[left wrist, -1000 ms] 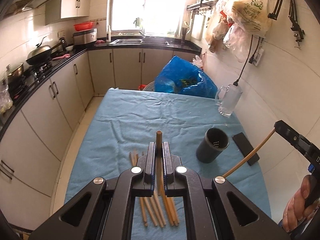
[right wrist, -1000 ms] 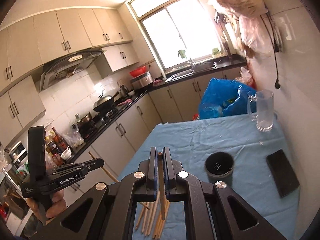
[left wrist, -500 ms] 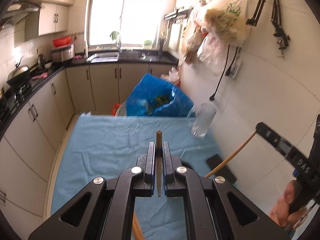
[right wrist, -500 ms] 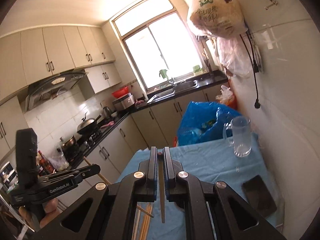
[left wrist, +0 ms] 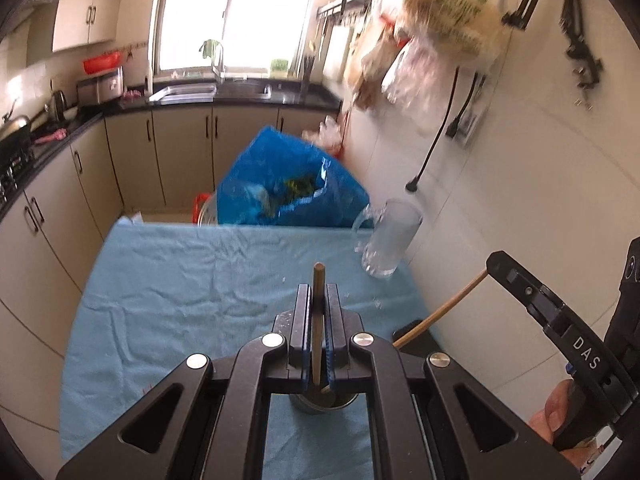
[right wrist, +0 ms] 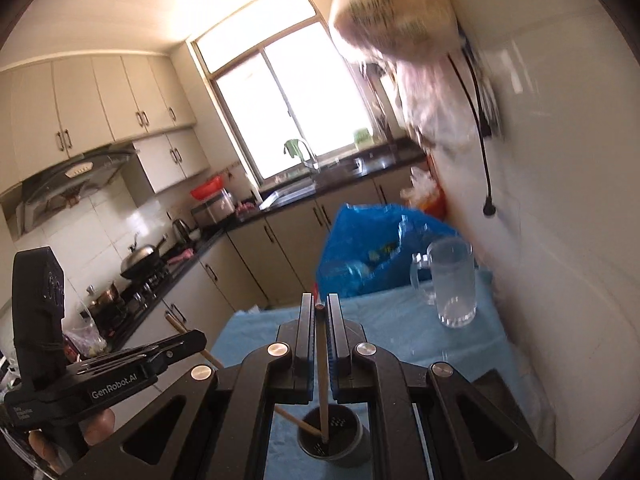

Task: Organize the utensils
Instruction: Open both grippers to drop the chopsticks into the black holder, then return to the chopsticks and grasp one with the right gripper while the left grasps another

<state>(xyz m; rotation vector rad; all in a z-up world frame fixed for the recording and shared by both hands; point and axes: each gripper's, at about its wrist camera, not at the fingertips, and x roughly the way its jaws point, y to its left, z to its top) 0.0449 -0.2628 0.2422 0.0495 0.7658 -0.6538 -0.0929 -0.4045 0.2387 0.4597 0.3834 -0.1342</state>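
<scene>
My left gripper (left wrist: 319, 300) is shut on a wooden chopstick (left wrist: 318, 320) held upright, its lower end at the rim of the dark utensil cup (left wrist: 320, 402) seen below the jaws. My right gripper (right wrist: 319, 312) is shut on another wooden chopstick (right wrist: 322, 380) whose tip reaches inside the same cup (right wrist: 334, 436). The left gripper (right wrist: 192, 340) shows in the right wrist view, its chopstick (right wrist: 296, 420) slanting into the cup. The right gripper (left wrist: 496, 264) and its chopstick (left wrist: 440, 312) show in the left wrist view.
A blue cloth (left wrist: 180, 288) covers the table. A glass mug (left wrist: 390, 240) stands at the far right by the white wall, a blue bag (left wrist: 288, 184) behind the table. A dark flat object (right wrist: 496, 388) lies right of the cup. Cabinets run along the left.
Both grippers moved forward and tilted up over the cup. The chopstick tips have come down into the cup. The loose chopsticks on the cloth have dropped out of view.
</scene>
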